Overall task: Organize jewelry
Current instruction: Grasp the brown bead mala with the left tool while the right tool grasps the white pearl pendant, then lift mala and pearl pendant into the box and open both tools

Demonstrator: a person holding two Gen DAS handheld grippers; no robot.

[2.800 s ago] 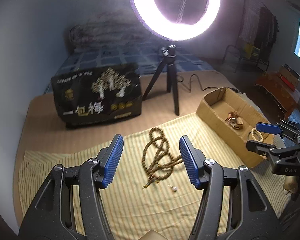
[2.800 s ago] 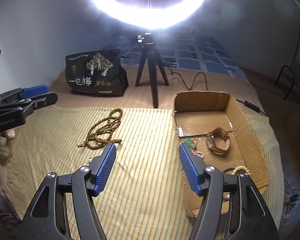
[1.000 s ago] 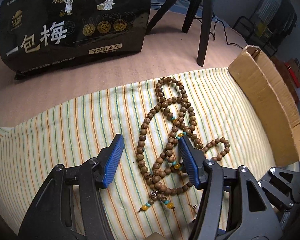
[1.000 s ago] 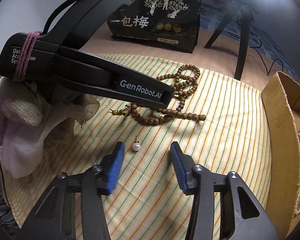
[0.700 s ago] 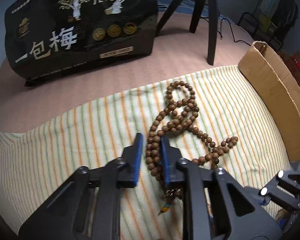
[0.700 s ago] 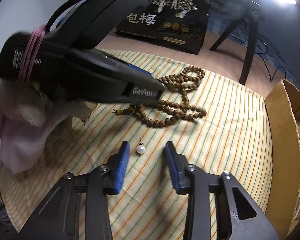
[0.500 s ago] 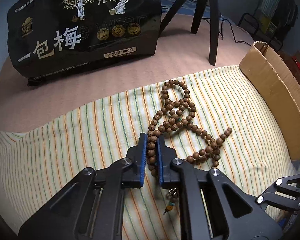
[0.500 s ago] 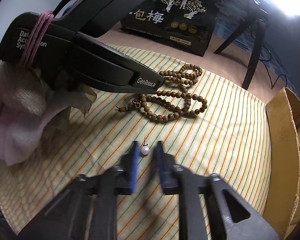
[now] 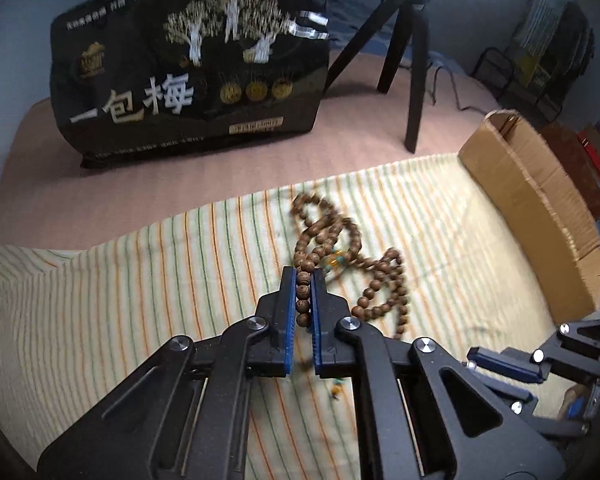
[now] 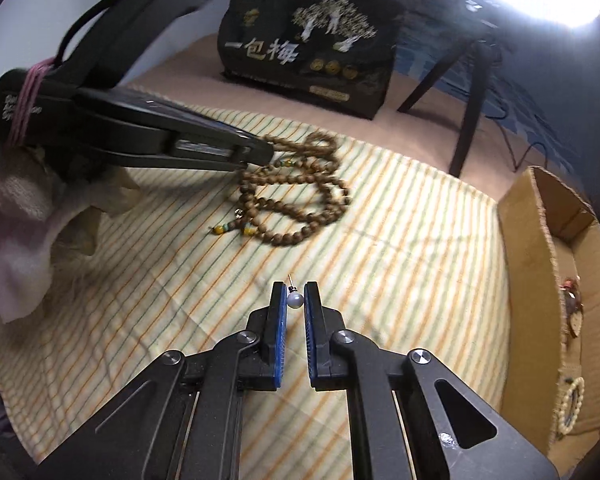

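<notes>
A long strand of brown wooden beads (image 9: 342,236) lies on the striped cloth (image 9: 140,280). My left gripper (image 9: 303,280) is shut on one stretch of it, and the strand trails from the blue pads down to the cloth. In the right wrist view the same bead strand (image 10: 296,204) hangs from the left gripper (image 10: 256,152) at the upper left. My right gripper (image 10: 295,292) is shut on a small pearl earring (image 10: 294,300), whose thin post sticks up between the pads.
A cardboard box (image 10: 540,264) with a watch and bracelets inside stands at the right edge of the cloth. A black printed bag (image 9: 188,64) and a tripod (image 9: 414,52) stand behind. A gloved hand (image 10: 16,232) holds the left gripper.
Both grippers have shut: the left on the bead strand, the right on the pearl earring. The left has lifted part of the strand off the cloth.
</notes>
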